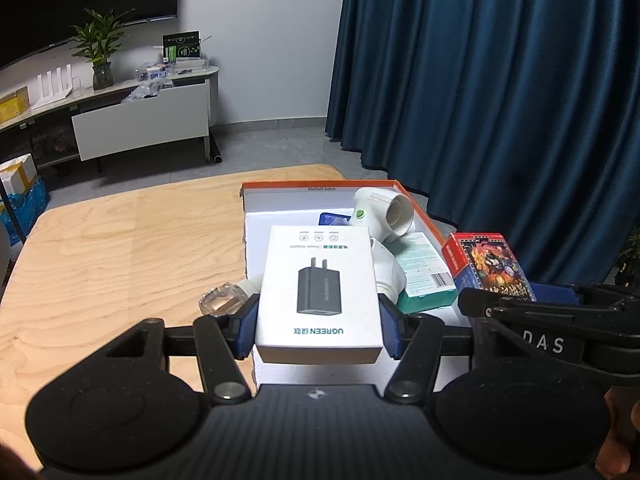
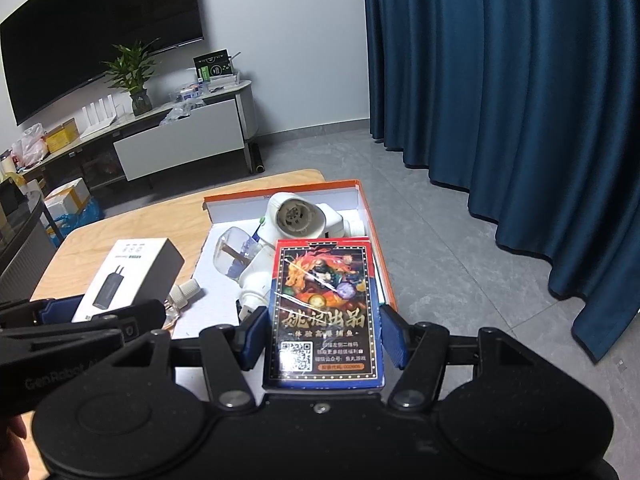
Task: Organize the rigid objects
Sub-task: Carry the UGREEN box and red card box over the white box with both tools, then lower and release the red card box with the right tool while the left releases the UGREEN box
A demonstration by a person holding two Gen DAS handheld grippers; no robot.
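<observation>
Now both jaws pinching: left gripper (image 1: 320,326) on white adapter box (image 1: 320,292), right gripper (image 2: 323,338) on card box (image 2: 325,312). Light, stiff cardboard, slick wrap; best squeezed across long sides.

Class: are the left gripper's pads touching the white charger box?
Touching. The left wrist view shows both blue pads pressed against the white charger box sides.

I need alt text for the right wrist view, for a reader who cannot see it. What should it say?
The right claw grips a red and blue card box above an open orange-edged carton that holds white lamp sockets. At left, the left claw holds a white charger box over the wooden table.
</observation>
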